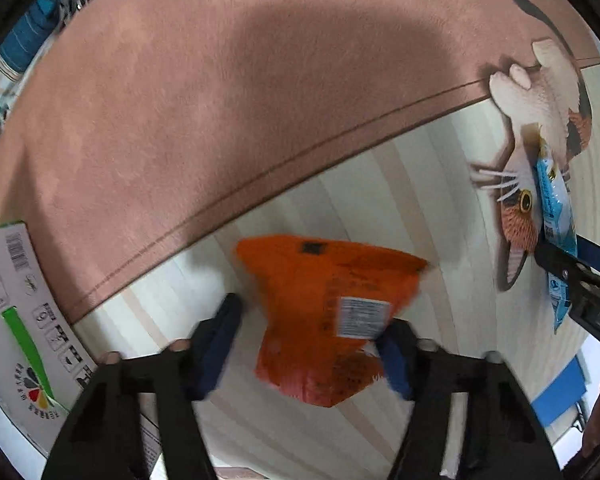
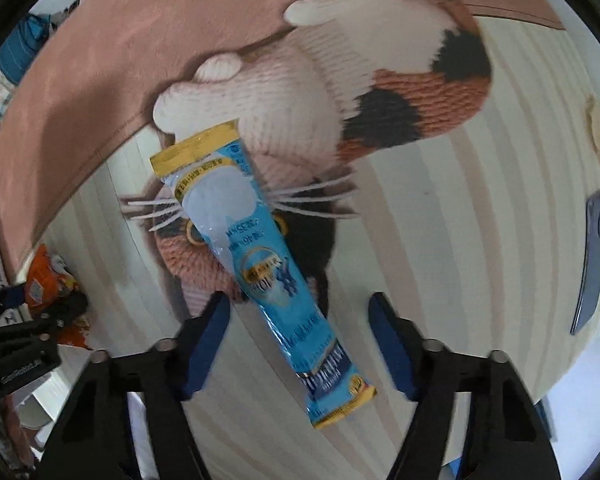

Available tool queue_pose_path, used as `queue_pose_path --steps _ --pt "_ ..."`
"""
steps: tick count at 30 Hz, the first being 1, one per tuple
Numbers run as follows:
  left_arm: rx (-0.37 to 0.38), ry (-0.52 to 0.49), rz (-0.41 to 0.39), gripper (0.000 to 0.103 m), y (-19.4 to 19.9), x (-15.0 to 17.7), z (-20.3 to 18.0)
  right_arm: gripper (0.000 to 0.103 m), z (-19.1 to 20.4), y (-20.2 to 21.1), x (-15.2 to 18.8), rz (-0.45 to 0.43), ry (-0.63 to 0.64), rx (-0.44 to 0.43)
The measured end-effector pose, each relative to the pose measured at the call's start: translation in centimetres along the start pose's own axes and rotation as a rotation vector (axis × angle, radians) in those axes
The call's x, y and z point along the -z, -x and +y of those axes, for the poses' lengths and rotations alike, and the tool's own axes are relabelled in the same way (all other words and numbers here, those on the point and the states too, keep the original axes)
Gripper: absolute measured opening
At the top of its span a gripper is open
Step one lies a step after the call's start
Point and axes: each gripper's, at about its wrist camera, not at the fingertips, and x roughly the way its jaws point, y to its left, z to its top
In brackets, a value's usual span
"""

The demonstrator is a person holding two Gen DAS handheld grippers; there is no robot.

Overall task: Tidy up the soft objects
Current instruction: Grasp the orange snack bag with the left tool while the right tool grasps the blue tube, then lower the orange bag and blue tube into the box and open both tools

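My left gripper (image 1: 308,344) has its jaws spread, with the orange snack bag (image 1: 328,312) lying between them; my right-hand pad touches the bag's edge near its white label, while the other pad stands clear of it. The bag rests on the striped cream part of the mat (image 1: 380,184), just below the mat's pink area (image 1: 204,112). A printed cardboard box (image 1: 20,312) lies to the left.

My right gripper (image 2: 300,340) is also spread wide, and the long blue sachet (image 2: 256,256) lies slanted between its fingers without either pad touching it. Its yellow-banded top end lies over the cat picture (image 2: 320,112) printed on the mat. A grey phone (image 2: 592,264) lies far to the right on the stripes.
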Motion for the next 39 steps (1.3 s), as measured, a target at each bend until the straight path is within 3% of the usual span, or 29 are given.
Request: queue_pose_path --steps 1,4,5,12,15,19,24,26,31,39 --pt "-0.005 0.002 -0.008 0.04 0.2 0.1 -0.1 0.046 0.3 0.1 0.0 -0.019 0.009 0.024" --pt "0.009 0.011 -0.016 0.037 0.6 0.9 -0.2 0.021 1.4 0.5 0.4 -0.03 0.012 0.027" --pt "0.007 0.016 -0.025 0.037 0.9 1.3 -0.1 0.018 1.7 0.6 0.6 -0.021 0.003 0.012" --pt "0.114 0.107 -0.152 0.036 7.1 6.9 3.9 0.016 6.7 5.1 5.1 -0.056 0.026 -0.135" --pt "0.169 0.184 -0.218 0.036 10.8 11.1 8.1 0.016 10.6 8.4 7.9 -0.101 0.067 -0.213" --pt "0.191 0.317 -0.275 0.036 14.5 16.8 17.2 0.016 17.9 12.5 12.0 -0.134 0.144 -0.325" --pt "0.209 0.449 -0.238 0.036 13.3 21.2 24.8 0.016 28.7 15.5 16.7 -0.143 0.254 -0.41" --pt "0.258 0.493 -0.195 0.036 11.4 21.5 27.7 0.016 32.4 15.7 17.3 -0.142 0.278 -0.415" --pt "0.404 0.543 -0.09 0.036 7.4 19.9 31.4 0.016 39.6 14.3 17.6 -0.142 0.31 -0.337" --pt "0.464 0.515 -0.008 0.038 5.3 18.0 32.2 0.017 41.2 10.6 15.4 -0.124 0.336 -0.219"
